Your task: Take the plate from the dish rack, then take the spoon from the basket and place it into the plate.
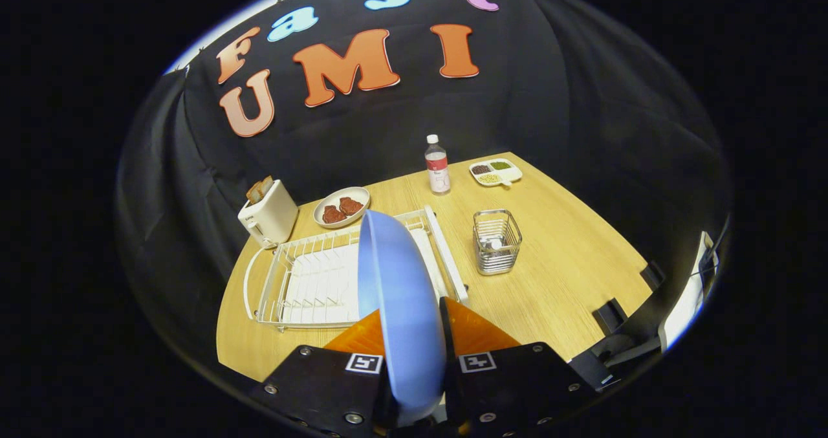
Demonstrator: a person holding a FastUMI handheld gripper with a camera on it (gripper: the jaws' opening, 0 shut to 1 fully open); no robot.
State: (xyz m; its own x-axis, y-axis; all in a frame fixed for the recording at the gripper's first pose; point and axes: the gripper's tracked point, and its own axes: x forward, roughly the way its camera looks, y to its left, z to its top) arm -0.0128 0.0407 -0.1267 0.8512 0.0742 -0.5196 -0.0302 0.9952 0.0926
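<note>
A blue plate (398,308) stands on edge between the fingers of my gripper (412,334), which is shut on its rim and holds it up above the white wire dish rack (304,276). The plate hides the rack's right part. To the right of the rack stands a wire basket (496,241) on the wooden table (569,276), beyond my fingers; something metallic lies in its bottom, too small to tell as the spoon.
A white toaster (268,215) with bread stands at the table's far left. A bowl with brown pieces (341,206), a capped bottle (437,165) and a divided snack tray (495,171) line the far side. Black clamps (611,315) sit at the right edge.
</note>
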